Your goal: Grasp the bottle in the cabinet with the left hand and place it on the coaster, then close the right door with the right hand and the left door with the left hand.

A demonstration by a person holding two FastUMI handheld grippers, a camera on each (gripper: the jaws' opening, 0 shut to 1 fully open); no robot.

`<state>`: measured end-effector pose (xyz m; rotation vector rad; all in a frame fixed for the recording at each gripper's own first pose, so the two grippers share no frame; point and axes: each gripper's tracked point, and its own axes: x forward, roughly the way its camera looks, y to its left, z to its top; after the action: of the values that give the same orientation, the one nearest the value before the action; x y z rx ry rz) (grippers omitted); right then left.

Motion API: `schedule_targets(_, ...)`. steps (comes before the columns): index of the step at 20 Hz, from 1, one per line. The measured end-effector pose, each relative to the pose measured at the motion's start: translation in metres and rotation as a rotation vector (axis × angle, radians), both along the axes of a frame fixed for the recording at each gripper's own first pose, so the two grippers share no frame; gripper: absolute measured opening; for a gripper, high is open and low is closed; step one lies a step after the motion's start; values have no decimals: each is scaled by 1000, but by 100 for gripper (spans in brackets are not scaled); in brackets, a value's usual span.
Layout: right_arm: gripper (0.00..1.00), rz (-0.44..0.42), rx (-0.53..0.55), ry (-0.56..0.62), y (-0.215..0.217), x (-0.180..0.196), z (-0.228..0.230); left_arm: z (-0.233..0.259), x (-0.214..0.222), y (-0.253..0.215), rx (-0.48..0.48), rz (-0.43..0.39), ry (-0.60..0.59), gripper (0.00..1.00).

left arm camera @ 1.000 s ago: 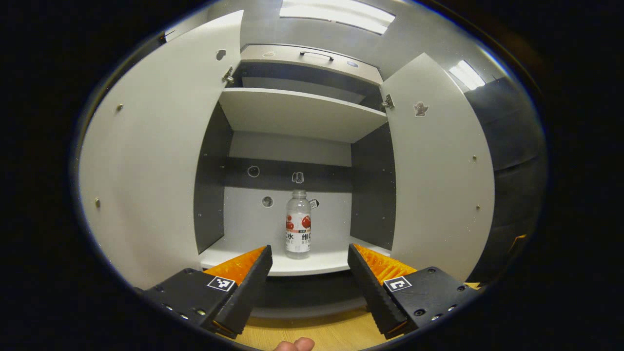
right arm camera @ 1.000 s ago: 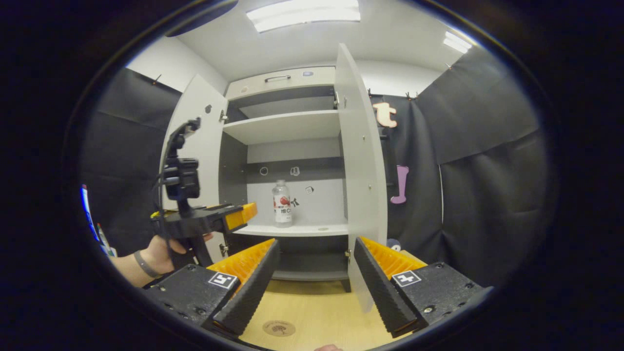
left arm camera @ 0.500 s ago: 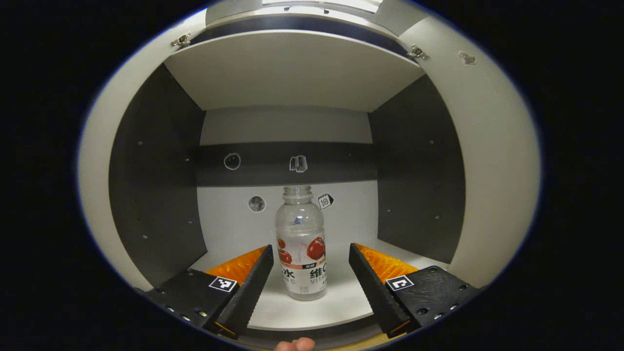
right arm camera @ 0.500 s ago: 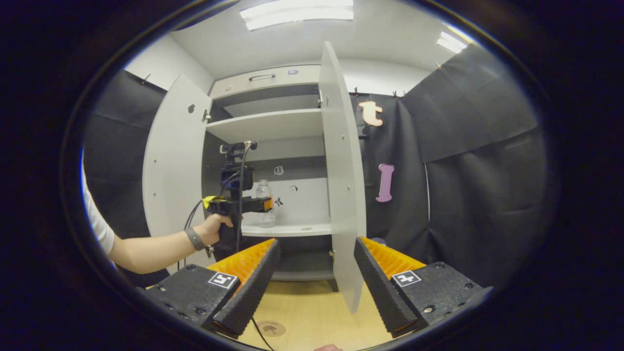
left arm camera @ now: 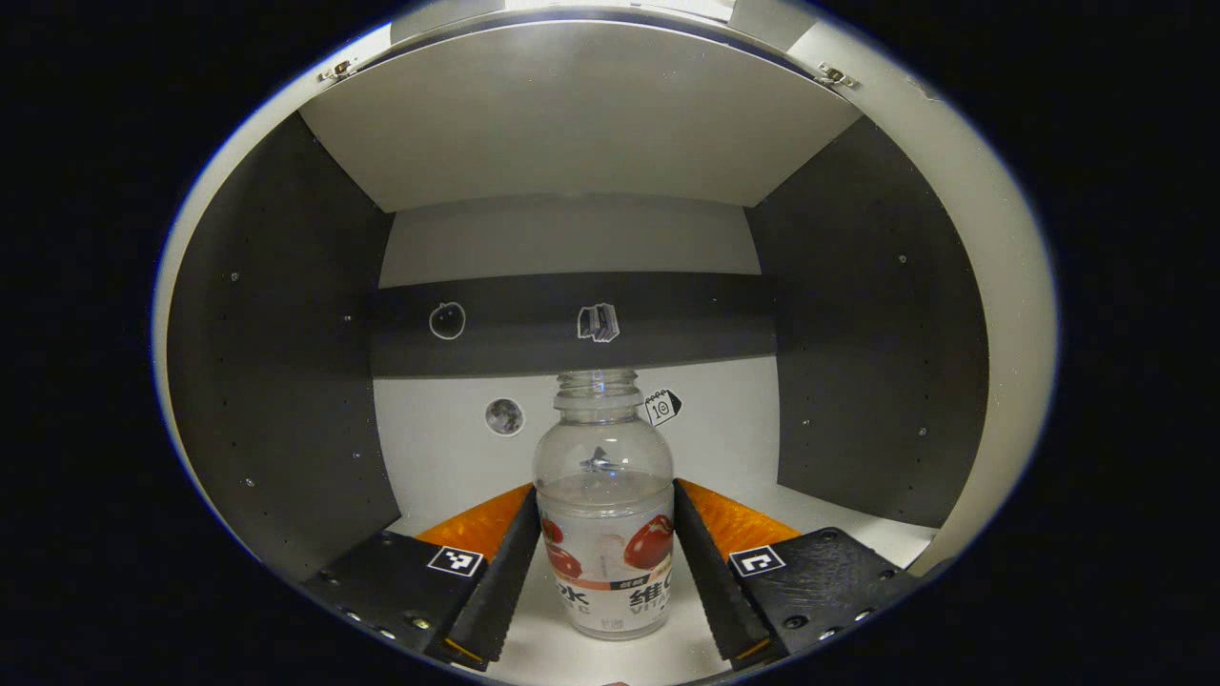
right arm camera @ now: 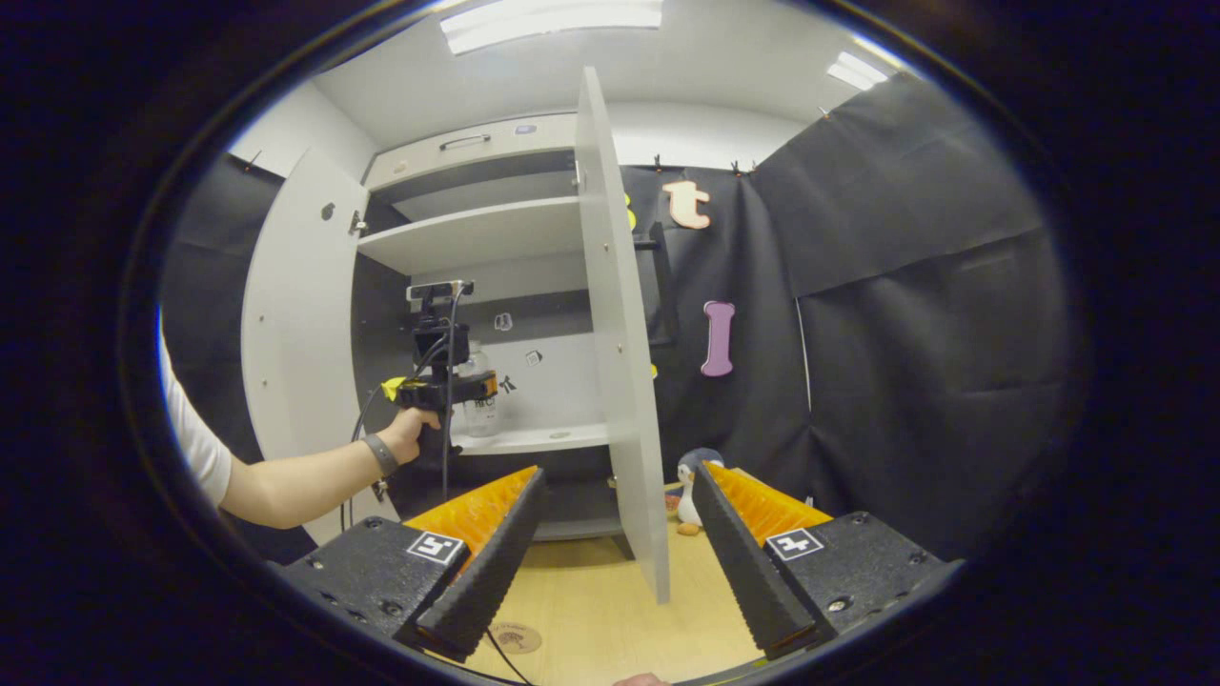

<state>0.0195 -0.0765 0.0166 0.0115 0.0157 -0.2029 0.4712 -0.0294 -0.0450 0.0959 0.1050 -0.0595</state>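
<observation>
A clear bottle (left arm camera: 603, 534) with a red-fruit label stands upright on the cabinet's lower shelf (left arm camera: 839, 510). My left gripper (left arm camera: 602, 493) is inside the cabinet, one finger against each side of the bottle. From the right gripper view, the left gripper (right arm camera: 467, 387) is held by a hand at the bottle (right arm camera: 479, 410). My right gripper (right arm camera: 618, 470) hangs open over the wooden table, in front of the right door's (right arm camera: 620, 362) edge. The left door (right arm camera: 291, 333) also stands open. A round coaster (right arm camera: 515, 636) lies on the table near my right gripper's fingers.
An upper shelf (left arm camera: 572, 124) roofs the compartment close above the bottle. Dark side walls (left arm camera: 276, 381) stand on either side. A small penguin toy (right arm camera: 693, 476) sits on the table behind the right door. A cable (right arm camera: 446, 429) hangs from the left gripper.
My left gripper went deeper into the cabinet and its fingers narrowed onto the bottle. My right gripper's view shifted so the right door's edge now lies between its fingers.
</observation>
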Motion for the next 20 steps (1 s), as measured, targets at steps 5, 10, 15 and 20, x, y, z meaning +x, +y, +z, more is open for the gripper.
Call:
schedule_targets(5,100,59,-26,-13,11,7,5,22,-49,-6,-5,-75,-8,78)
schedule_targets(10,100,118,-29,-26,28,8,9,44,-138,-20,-53,-178,-31,78)
schedule_targets(15,100,176,-37,-51,44,4,21,-5,-233,-30,-91,-208,13,78)
schedule_targets(20,97,220,-35,-60,54,-1,36,-111,-313,-37,-86,-150,62,78)
